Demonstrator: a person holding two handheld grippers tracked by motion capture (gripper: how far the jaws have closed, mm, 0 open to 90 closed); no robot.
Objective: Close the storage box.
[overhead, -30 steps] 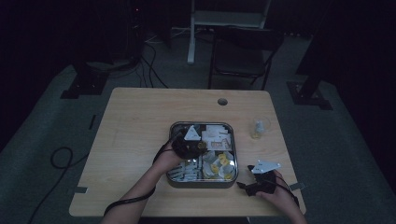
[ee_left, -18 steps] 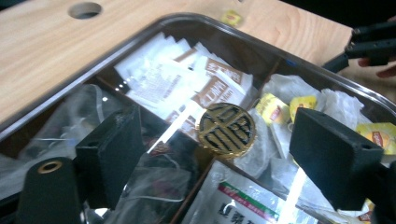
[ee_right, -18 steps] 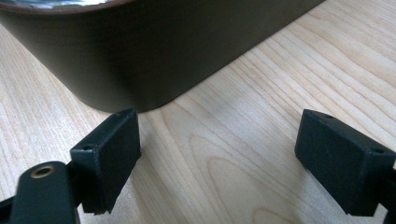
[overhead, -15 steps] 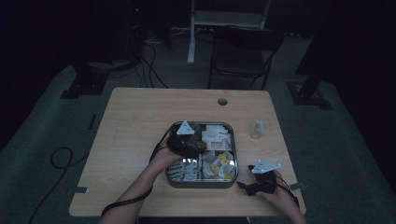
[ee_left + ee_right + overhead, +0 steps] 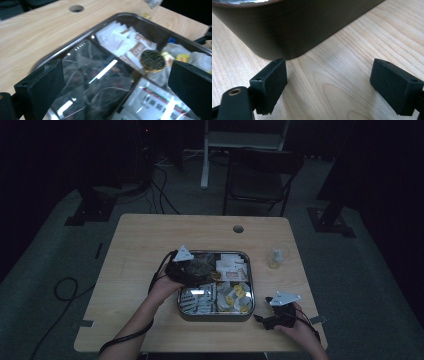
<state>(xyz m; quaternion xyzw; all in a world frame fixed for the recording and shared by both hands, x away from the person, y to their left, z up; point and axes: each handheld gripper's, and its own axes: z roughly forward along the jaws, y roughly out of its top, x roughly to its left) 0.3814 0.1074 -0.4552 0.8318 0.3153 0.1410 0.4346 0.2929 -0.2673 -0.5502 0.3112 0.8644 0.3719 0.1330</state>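
A square metal tray (image 5: 216, 311) with four compartments sits on the wooden counter (image 5: 135, 245), toward the person's side. The left tongs (image 5: 192, 270) hang over the tray's far-left compartment, held by the left hand (image 5: 165, 287). In the left gripper view their black jaws stand wide apart with nothing between them, framing the clear plastic-wrapped packets (image 5: 92, 82) in that compartment below. Just beyond, the far-right compartment holds white and brown paper sachets (image 5: 125, 45), and a round dark gold-rimmed foil disc (image 5: 152, 61) lies at the divider where the compartments meet. Nearer the camera lies a white packet with green and red print (image 5: 155, 102).

The right tongs (image 5: 260, 320) rest low on the counter just outside the tray's near-right corner, held by the right hand (image 5: 300, 332). In the right gripper view their jaws are spread wide and empty over bare wood, and the tray's dark rounded corner wall (image 5: 294, 30) stands right in front of the left jaw, near it; whether they touch I cannot tell.

A small clear glass (image 5: 277, 256) stands on the counter to the right of the tray, well apart from both tongs. A round cable hole (image 5: 238, 228) sits near the counter's far edge, and a dark folding chair (image 5: 260, 180) stands beyond the counter.
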